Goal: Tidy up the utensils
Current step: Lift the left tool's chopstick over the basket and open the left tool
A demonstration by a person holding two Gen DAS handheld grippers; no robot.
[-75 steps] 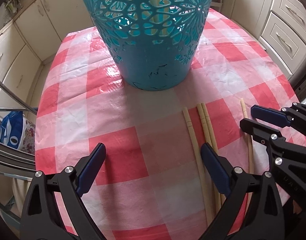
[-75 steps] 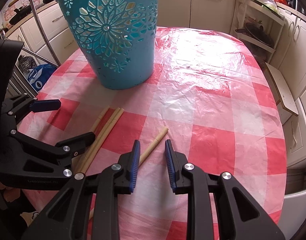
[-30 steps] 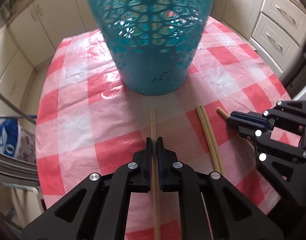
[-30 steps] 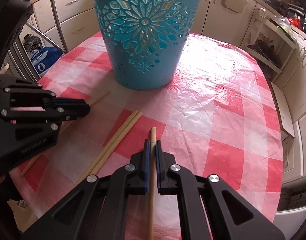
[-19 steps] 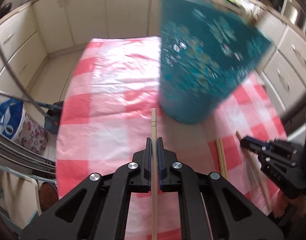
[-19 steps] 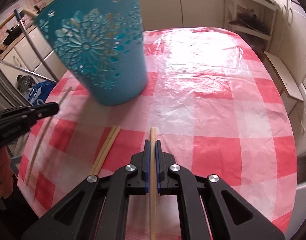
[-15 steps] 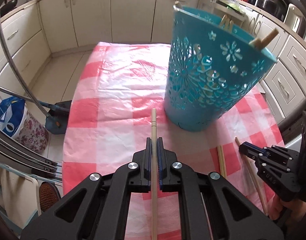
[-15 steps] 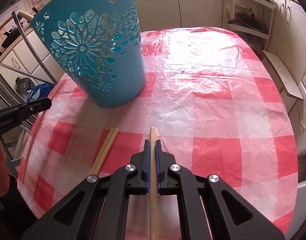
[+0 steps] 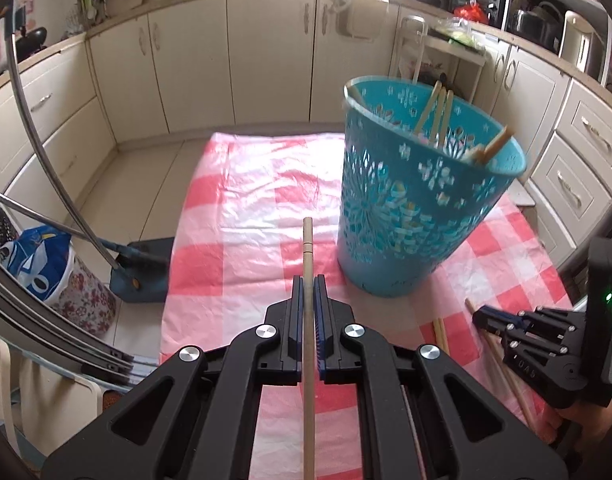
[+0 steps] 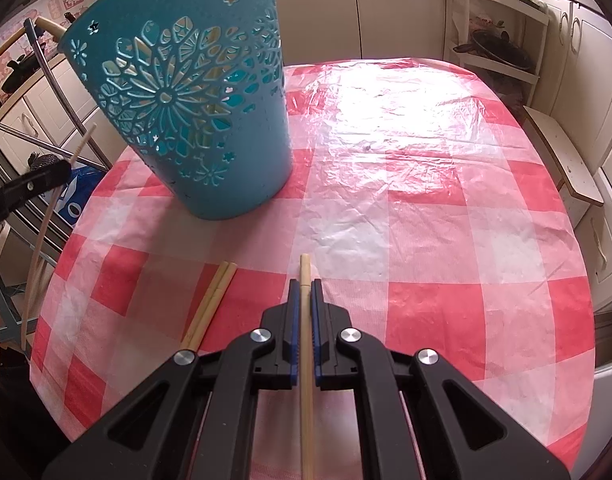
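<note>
Chopsticks | left gripper (image 9: 308, 292) pinches one chopstick (image 9: 307, 248) | right gripper (image 10: 304, 296) pinches another chopstick (image 10: 304, 270) (both jaws nearly pressed together)

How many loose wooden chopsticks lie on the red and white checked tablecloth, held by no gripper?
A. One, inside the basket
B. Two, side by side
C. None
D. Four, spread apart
B. In the right wrist view two pale wooden chopsticks lie touching each other on the red and white checked tablecloth, in front of the teal perforated plastic basket; the left gripper and right gripper each clamp one more chopstick.
</note>
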